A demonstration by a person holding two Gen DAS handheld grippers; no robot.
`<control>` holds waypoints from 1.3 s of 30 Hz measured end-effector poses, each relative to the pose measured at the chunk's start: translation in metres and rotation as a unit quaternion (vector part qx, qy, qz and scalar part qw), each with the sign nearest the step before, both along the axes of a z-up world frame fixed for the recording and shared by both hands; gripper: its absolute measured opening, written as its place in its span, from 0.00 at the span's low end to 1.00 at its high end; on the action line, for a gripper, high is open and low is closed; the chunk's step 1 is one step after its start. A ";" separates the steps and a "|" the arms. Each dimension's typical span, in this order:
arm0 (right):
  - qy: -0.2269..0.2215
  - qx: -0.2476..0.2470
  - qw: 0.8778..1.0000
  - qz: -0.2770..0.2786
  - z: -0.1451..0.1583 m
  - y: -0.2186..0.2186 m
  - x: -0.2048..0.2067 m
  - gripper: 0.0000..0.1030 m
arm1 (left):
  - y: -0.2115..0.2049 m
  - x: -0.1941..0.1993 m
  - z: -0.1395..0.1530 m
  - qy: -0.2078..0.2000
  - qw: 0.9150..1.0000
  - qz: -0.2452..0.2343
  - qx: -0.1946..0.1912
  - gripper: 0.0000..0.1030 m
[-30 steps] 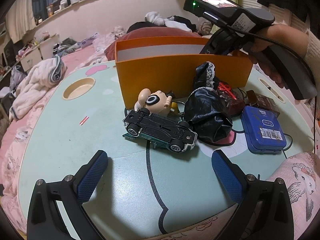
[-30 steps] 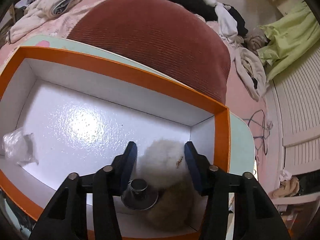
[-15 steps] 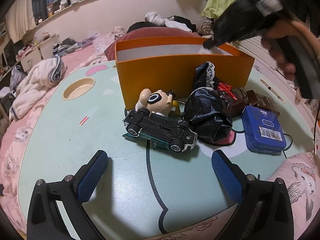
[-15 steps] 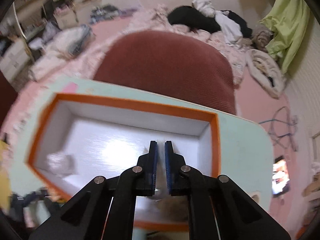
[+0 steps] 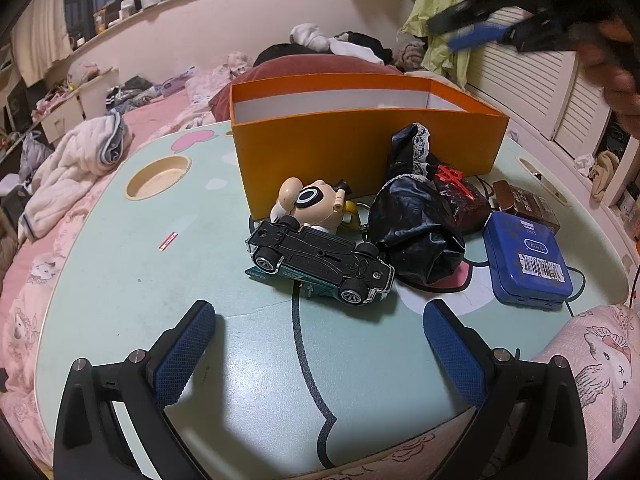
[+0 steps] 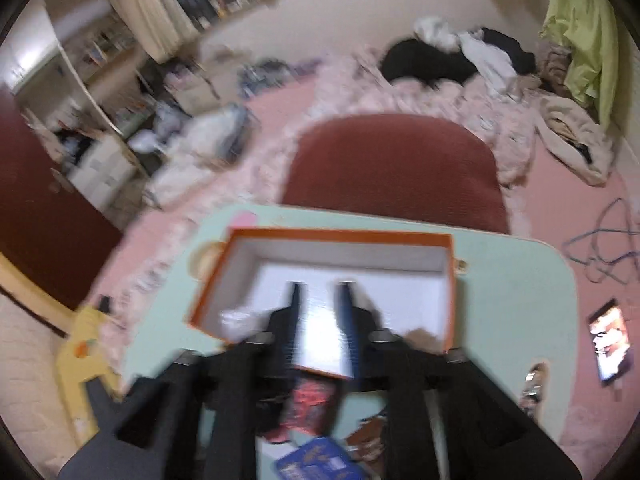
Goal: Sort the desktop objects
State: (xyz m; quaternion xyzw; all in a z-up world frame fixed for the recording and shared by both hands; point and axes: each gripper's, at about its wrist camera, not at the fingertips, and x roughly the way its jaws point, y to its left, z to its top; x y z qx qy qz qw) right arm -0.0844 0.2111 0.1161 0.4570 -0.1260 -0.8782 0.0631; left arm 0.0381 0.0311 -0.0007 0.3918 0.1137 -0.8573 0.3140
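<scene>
Toy car (image 5: 320,262) lies belly-up, black chassis showing, before the empty, spread left tool (image 5: 320,354); right tool (image 6: 320,312) parted.

The left hand-held gripper (image 5: 316,354) has matte black angular arms with cut-out openings and silver round screws near the knuckles. Its fingers carry blue pads (image 5: 182,356) with a fine cross-hatched texture. The right hand-held gripper (image 6: 320,316) is built alike, black with blue pads, though blurred. A blurred patch of bare skin (image 5: 618,80) shows behind it.

pink bed (image 5: 168,112), white louvred doors (image 5: 532,80), cluttered shelf (image 5: 120,4)
</scene>
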 end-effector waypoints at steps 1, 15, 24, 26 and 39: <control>-0.020 0.006 1.000 -0.002 -0.009 0.002 -0.010 0.53 | 0.000 0.000 0.000 0.000 1.000 0.000 0.000 1.00; -0.059 0.023 0.998 0.000 -0.064 -0.019 -0.057 0.22 | 0.000 -0.004 -0.001 0.000 1.000 0.004 0.000 1.00; 0.031 -0.014 0.999 0.038 -0.018 -0.032 0.037 0.23 | 0.000 -0.004 -0.001 0.000 1.000 0.006 0.000 1.00; 0.028 -0.018 0.999 0.041 -0.025 -0.036 0.047 0.25 | 0.000 -0.004 -0.001 0.000 1.000 0.006 0.000 1.00; 0.108 -0.007 0.990 -0.093 -0.063 -0.009 0.137 0.65 | 0.000 -0.004 -0.001 0.000 1.000 0.009 -0.001 1.00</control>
